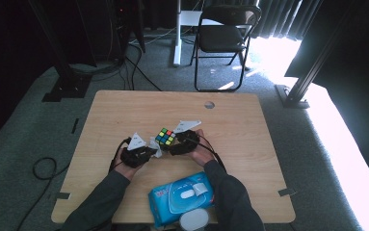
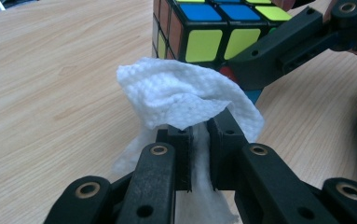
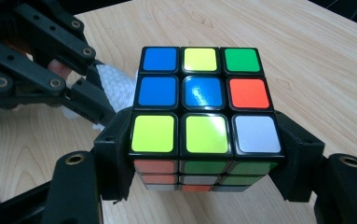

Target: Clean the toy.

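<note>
My right gripper (image 3: 204,154) clamps the rigid, slick cube (image 3: 203,105) at frame centre by 2 opposite faces; left gripper (image 2: 199,135) pinches the soft, limp wipe (image 2: 181,95).

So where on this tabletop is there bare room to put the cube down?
The far half of the light wooden table, up to the round cable hole, is bare, as are the left and right sides. It is crowded at the middle, around the colourful puzzle cube, and near the front edge, where the blue wet-wipe pack lies.
</note>
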